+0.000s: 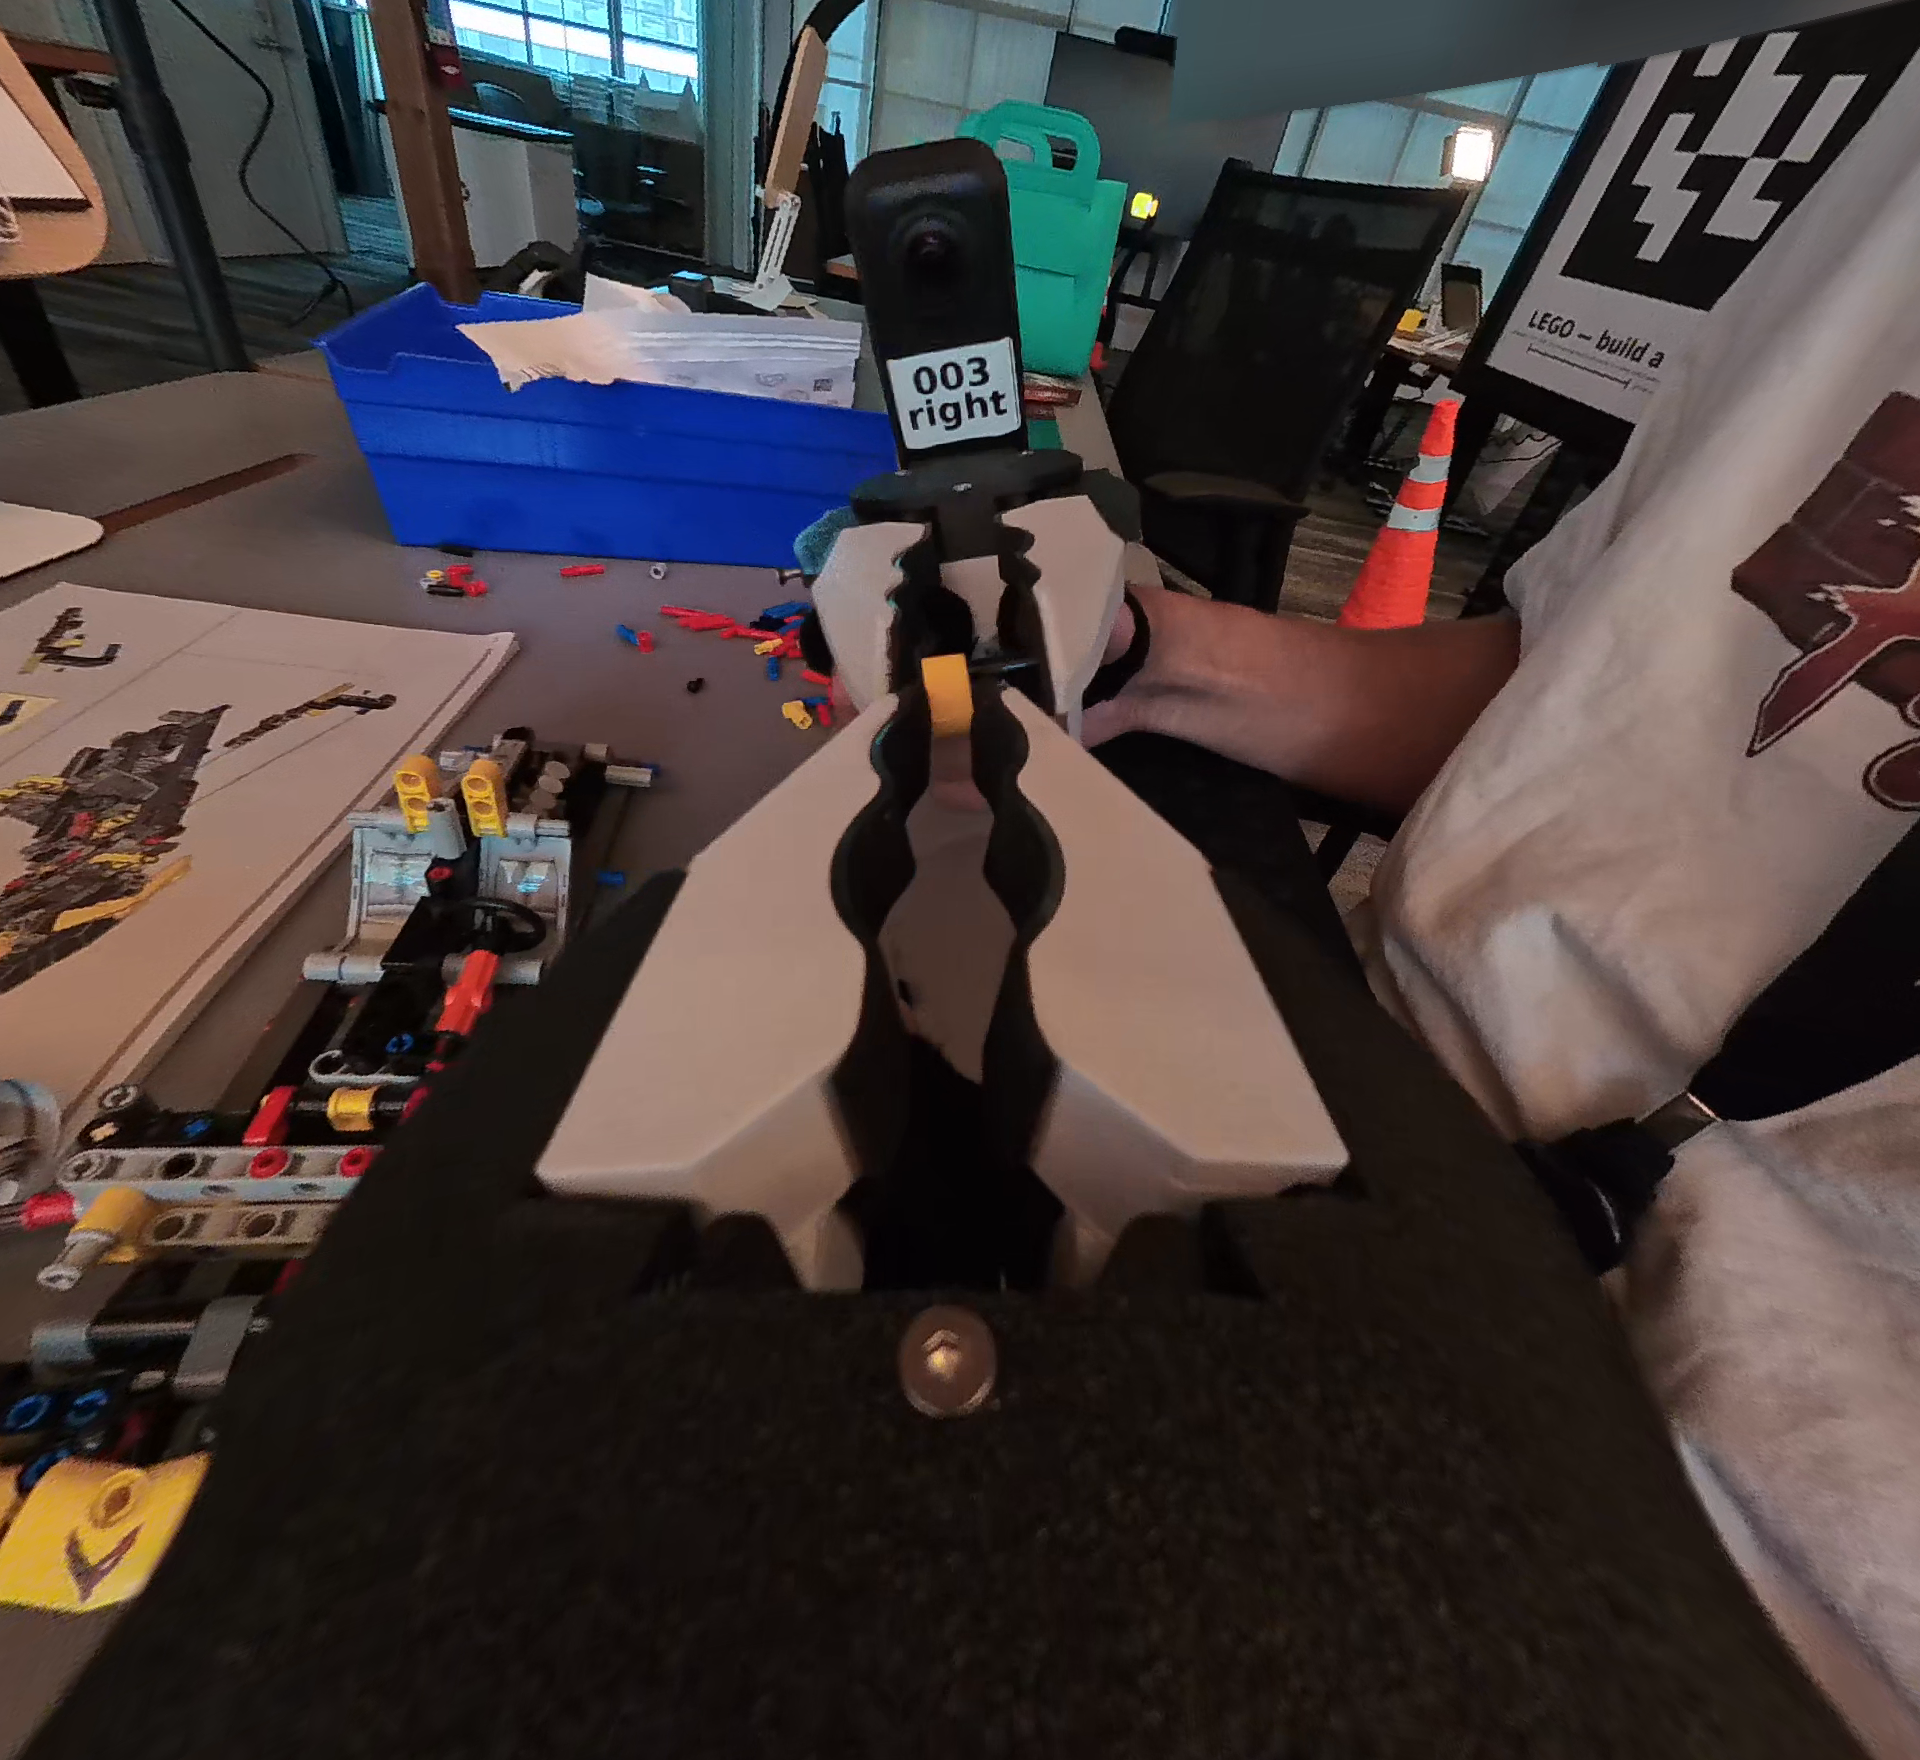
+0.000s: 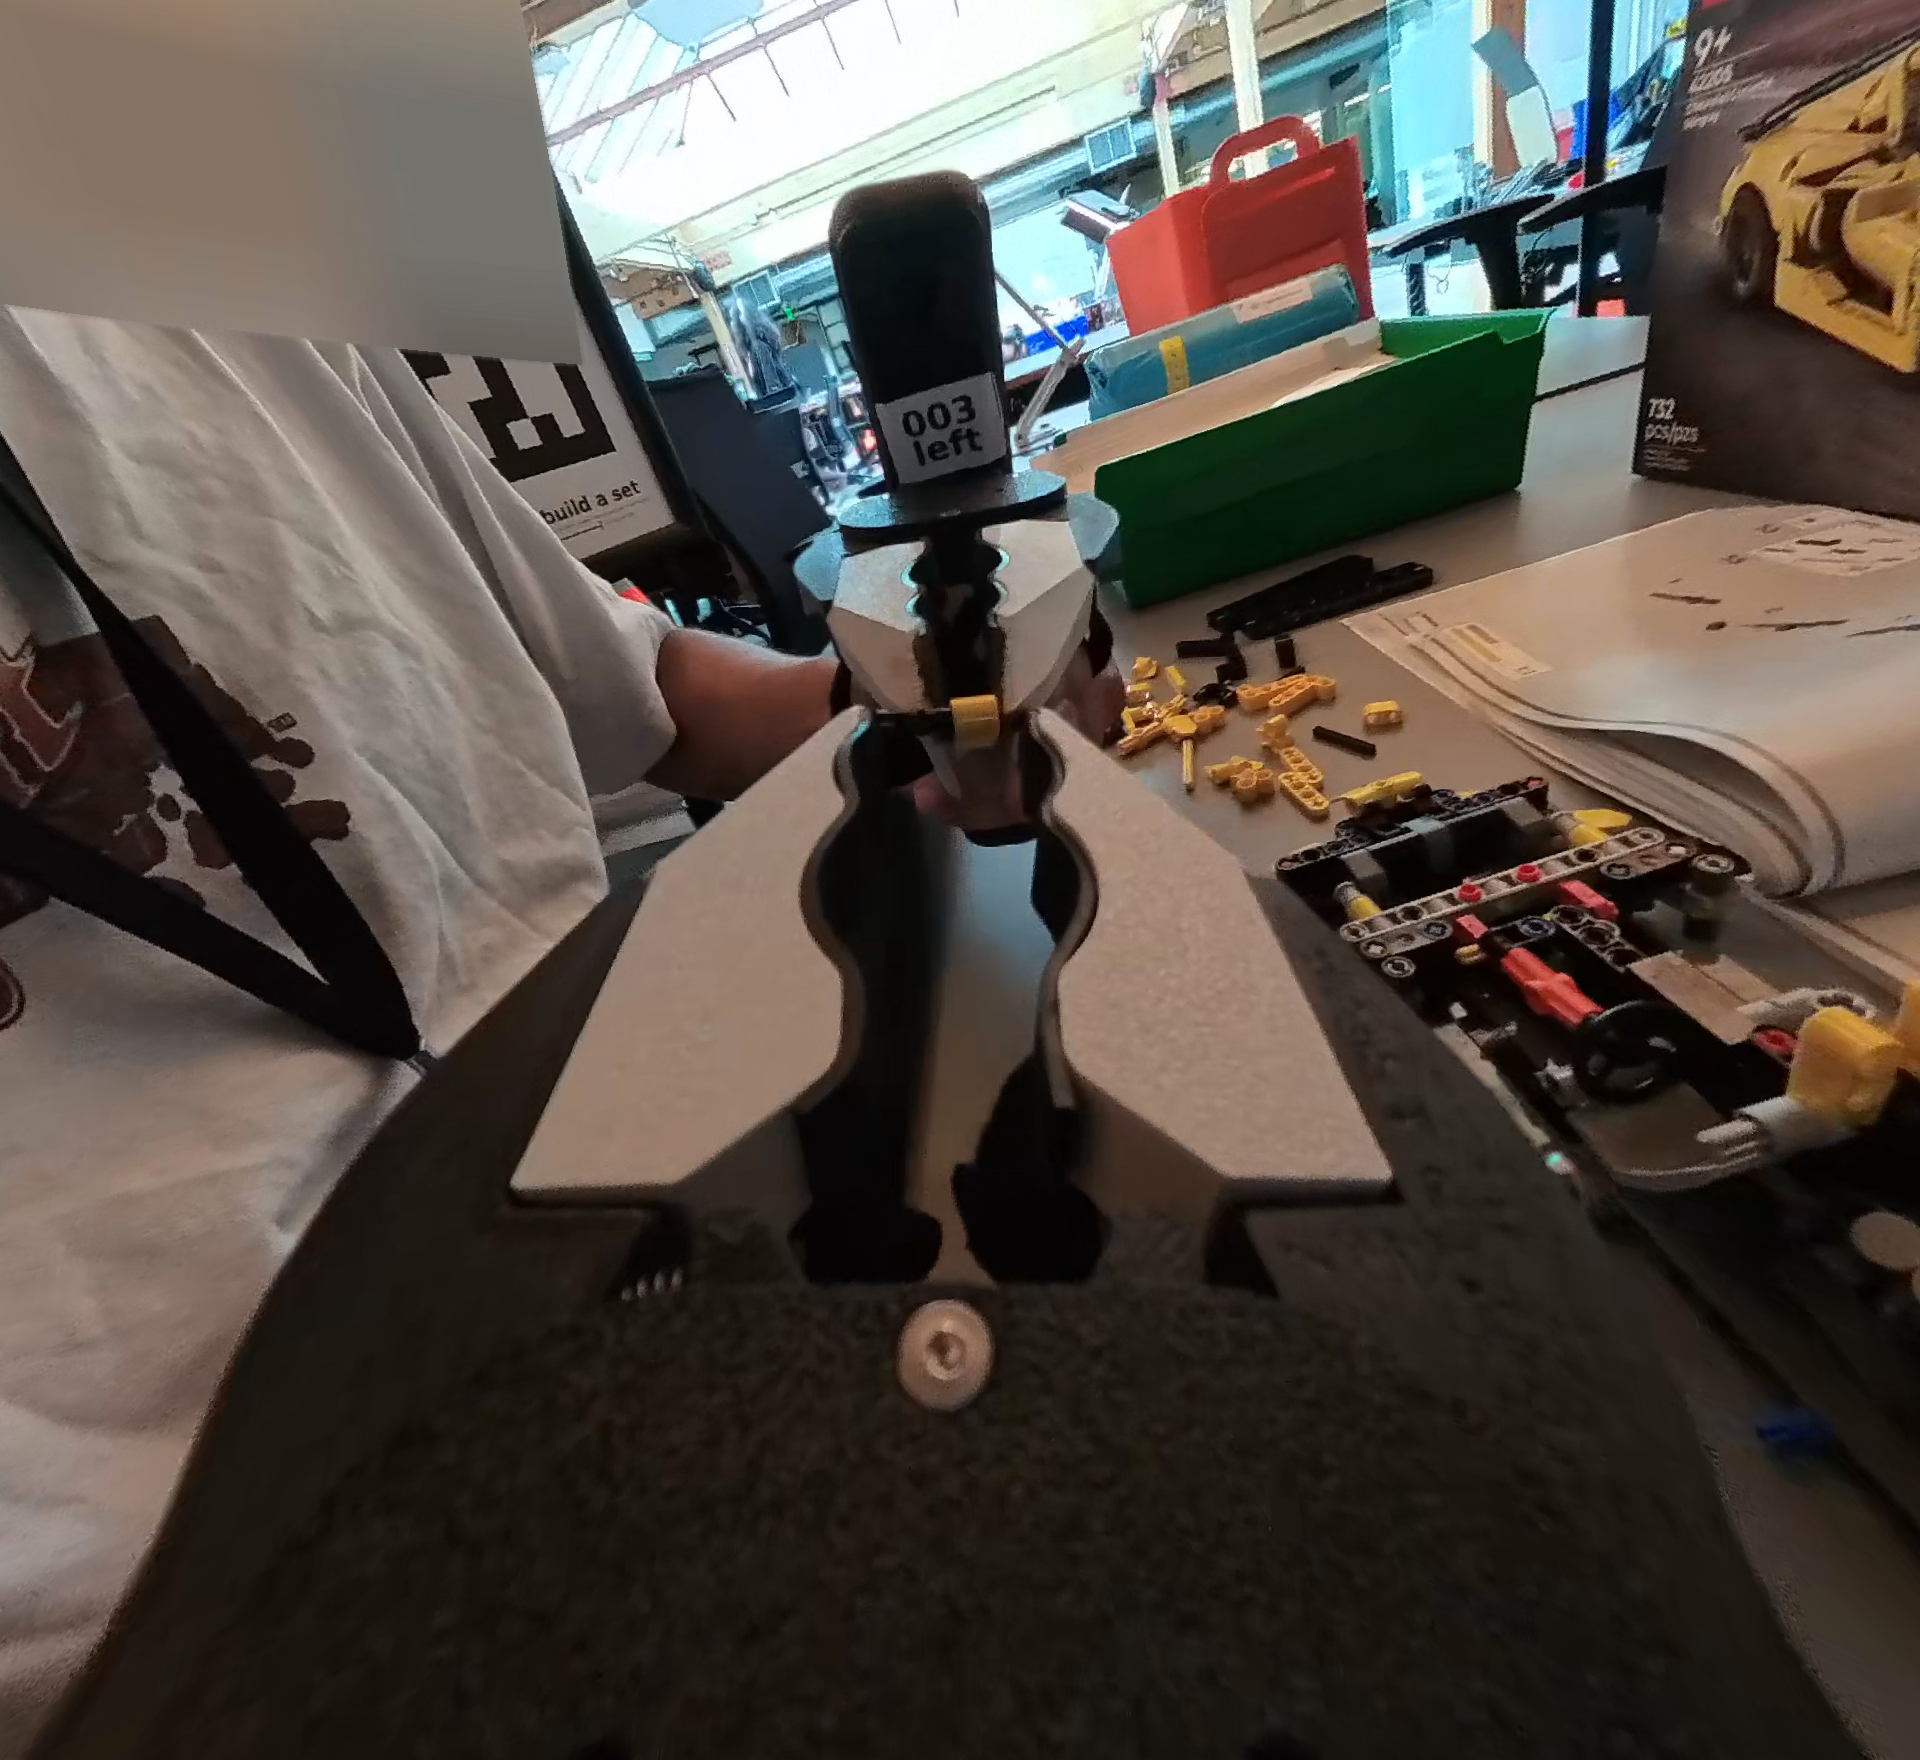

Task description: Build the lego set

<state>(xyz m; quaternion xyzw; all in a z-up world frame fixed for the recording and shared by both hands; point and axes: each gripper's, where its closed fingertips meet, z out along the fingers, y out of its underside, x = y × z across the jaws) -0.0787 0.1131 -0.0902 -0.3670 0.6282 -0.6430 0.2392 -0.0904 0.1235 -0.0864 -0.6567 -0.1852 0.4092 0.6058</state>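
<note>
Left wrist view: the left gripper [image 1: 940, 754] and right gripper [image 1: 971, 640] meet tip to tip above the table [image 1: 260, 484] edge, with a yellow piece [image 1: 945, 692] between them. The left gripper is clenched on the yellow piece; a thin black pin [image 1: 1003, 668] juts from the piece toward the right gripper, which is closed on that pin. Left of the yellow piece lies the chassis [image 1: 416, 962], beside the manual [image 1: 208, 754]; beyond the piece stands a blue bin [image 1: 582, 463], with loose parts [image 1: 748, 630] just before it. Right wrist view: the yellow piece [image 2: 975, 718] sits at the right gripper [image 2: 951, 744] tips, the pin [image 2: 909, 719] running left from it, and the left gripper [image 2: 961, 671] faces from beyond. Right of the piece lie yellow parts [image 2: 1247, 734], the chassis [image 2: 1538, 921] and a green bin [image 2: 1320, 453].
</note>
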